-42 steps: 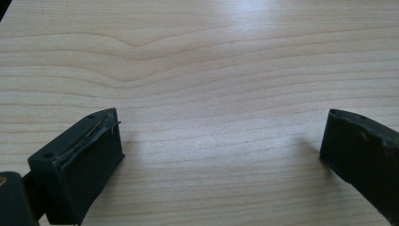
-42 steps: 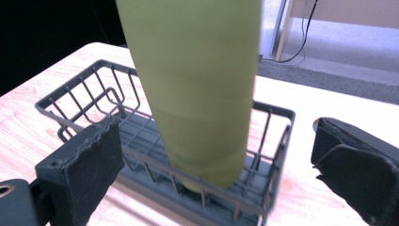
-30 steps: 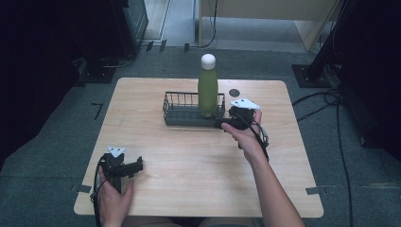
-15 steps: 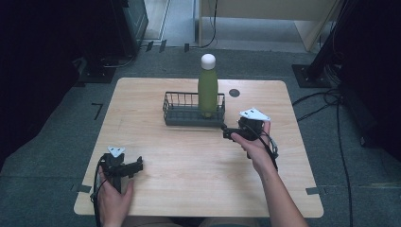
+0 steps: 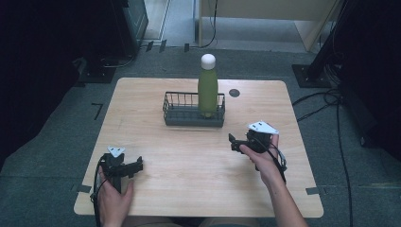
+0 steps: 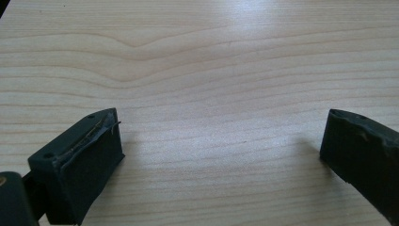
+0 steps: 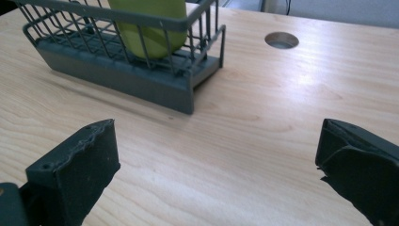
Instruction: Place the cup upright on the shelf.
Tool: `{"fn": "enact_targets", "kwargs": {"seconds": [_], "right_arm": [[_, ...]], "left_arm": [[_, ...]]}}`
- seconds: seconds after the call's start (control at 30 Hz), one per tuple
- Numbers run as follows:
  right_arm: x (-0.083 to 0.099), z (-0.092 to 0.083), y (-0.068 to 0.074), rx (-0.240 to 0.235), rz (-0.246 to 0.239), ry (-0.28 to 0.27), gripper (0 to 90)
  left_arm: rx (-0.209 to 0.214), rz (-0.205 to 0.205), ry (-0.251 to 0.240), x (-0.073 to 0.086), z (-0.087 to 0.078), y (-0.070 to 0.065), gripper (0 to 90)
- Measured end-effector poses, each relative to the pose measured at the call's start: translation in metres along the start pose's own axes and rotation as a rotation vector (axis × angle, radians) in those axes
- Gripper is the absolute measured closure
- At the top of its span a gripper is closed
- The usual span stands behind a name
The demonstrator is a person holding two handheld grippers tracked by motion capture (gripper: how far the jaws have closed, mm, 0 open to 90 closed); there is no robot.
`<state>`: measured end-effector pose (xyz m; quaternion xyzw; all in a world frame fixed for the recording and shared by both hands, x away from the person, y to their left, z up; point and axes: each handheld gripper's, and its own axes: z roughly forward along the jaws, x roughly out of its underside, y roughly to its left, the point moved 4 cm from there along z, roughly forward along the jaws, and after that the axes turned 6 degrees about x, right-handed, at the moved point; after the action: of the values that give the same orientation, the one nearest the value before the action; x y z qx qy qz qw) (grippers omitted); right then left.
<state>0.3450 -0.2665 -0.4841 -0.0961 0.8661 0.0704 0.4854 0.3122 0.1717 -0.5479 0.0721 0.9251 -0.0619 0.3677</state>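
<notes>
Bright overhead light, dark surroundings, soft glare on table (image 6: 244, 28) (close views sharp)

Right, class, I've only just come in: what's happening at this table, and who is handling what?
A person holds a hand-held gripper in each hand over a wooden table. A green bottle stands upright at the right end of a dark wire basket. The right hand-held gripper, jaws open and empty, sits in front of the basket's right end, apart from it. The left hand-held gripper, also open and empty, rests near the table's front left.

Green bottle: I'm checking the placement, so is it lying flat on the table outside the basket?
No, the green bottle stands upright inside the wire basket.
</notes>
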Motion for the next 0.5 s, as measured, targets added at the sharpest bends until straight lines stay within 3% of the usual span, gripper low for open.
{"fn": "enact_targets", "kwargs": {"seconds": [0.5], "right_arm": [[0.042,-0.013,-0.028,0.043,0.047,0.041,0.0]], "left_arm": [[0.001,0.001,0.001,0.0,0.0,-0.002,0.0]]}}
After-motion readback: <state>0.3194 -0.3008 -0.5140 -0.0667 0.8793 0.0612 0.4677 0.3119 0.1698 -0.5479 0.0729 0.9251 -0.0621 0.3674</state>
